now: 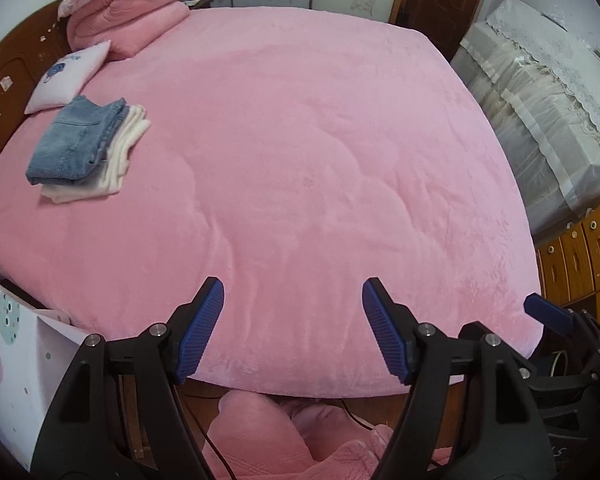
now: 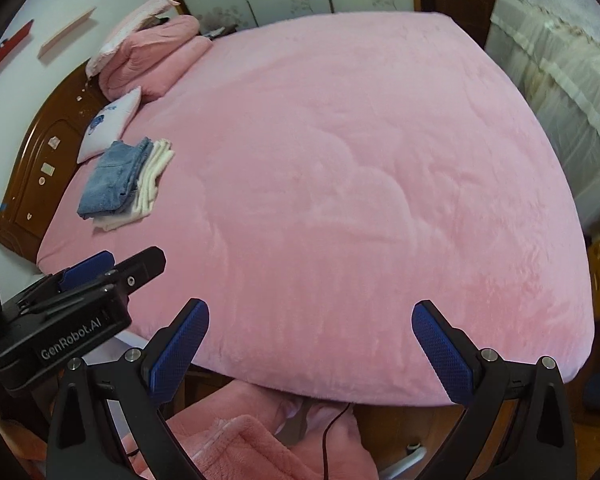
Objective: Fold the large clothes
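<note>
A stack of folded clothes lies at the bed's far left: blue jeans (image 1: 74, 144) (image 2: 112, 180) on top of a cream garment (image 1: 116, 160) (image 2: 150, 184). A pink fluffy garment (image 1: 284, 436) (image 2: 236, 440) lies low in front of the bed's near edge, below both grippers. My left gripper (image 1: 292, 316) is open and empty, above the near edge of the pink bed cover (image 1: 320, 160). My right gripper (image 2: 310, 340) is open and empty, also above the near edge of the bed cover (image 2: 360, 180). Each gripper shows in the other's view, the right one (image 1: 548, 312) and the left one (image 2: 100, 268).
A folded pink quilt (image 1: 128, 16) (image 2: 156, 52) and a small white pillow (image 1: 68, 76) (image 2: 110, 128) lie by the wooden headboard (image 1: 4, 80) (image 2: 40, 168). A covered white piece of furniture (image 1: 540, 100) stands right of the bed. A black cable (image 2: 336, 420) runs below the edge.
</note>
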{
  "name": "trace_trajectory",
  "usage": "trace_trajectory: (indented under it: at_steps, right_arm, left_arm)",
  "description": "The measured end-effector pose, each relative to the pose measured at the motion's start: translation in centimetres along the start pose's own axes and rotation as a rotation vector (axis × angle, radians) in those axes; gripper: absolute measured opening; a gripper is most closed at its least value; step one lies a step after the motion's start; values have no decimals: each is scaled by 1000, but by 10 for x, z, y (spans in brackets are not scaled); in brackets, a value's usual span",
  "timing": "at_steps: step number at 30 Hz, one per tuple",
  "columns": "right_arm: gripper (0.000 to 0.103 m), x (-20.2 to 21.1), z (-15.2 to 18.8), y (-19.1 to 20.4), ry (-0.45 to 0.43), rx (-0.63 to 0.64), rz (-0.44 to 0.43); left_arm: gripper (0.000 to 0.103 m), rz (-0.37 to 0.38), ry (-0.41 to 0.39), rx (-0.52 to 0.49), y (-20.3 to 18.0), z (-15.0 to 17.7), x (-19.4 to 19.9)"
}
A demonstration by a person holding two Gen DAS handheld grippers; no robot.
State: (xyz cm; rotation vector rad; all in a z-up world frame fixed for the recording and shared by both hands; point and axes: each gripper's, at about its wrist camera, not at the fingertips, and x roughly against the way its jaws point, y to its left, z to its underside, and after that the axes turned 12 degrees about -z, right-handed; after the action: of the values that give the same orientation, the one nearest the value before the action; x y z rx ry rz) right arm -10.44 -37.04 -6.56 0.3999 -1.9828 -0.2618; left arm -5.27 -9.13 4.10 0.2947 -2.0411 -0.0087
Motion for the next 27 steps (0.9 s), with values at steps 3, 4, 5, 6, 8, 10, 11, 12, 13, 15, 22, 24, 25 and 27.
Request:
trace_trajectory:
  at_steps: [3, 4, 5, 6, 8, 10, 11, 12, 13, 15, 22, 24, 25, 27]
  right_arm:
    - [102, 12, -4, 8, -4, 25, -4]
    - [103, 14, -6, 11, -5, 29, -3]
    - [103, 16, -6, 15, -6, 33, -2]
    - [103, 22, -8, 18, -6, 34, 0]
    - [103, 25, -10, 20, -11, 32, 4]
    - [103, 27, -9, 22, -16, 24, 12]
    - [103, 23, -12, 16, -17, 24, 12]
    - [103, 23, -13, 15, -19, 22, 16]
    - [103, 24, -13, 15, -20, 22, 15]
    - [103, 23, -15, 14, -19, 23, 14]
    - [103, 24, -15, 18, -31, 25, 44]
    - [103, 25, -14, 19, -30, 28, 52]
    - [103, 26, -14, 19, -29, 29, 55]
    - [103, 29, -13, 16, -23, 28, 63]
  left_arm:
    - [71, -11, 6, -5, 2, 4, -1]
    - [74, -17, 6, -12, 3, 4, -2]
    - [77, -35, 4, -20, 4, 5, -3]
    - [82, -50, 2, -27, 4, 6, -2]
    - [84, -55, -1, -31, 5, 7, -2]
    - [86, -49, -4, -35, 6, 10, -1]
    - [86, -48, -5, -34, 8, 11, 0]
    - [89, -51, -3, -35, 8, 10, -2]
    - [92, -54, -2, -33, 9, 11, -2]
    - [102, -65, 5, -23, 11, 11, -2]
    - [102, -65, 3, -21, 12, 12, 1]
    - [102, -69, 3, -24, 13, 13, -1]
    - [102, -68, 4, -22, 13, 12, -2]
    - [102, -67, 3, -17, 13, 13, -3]
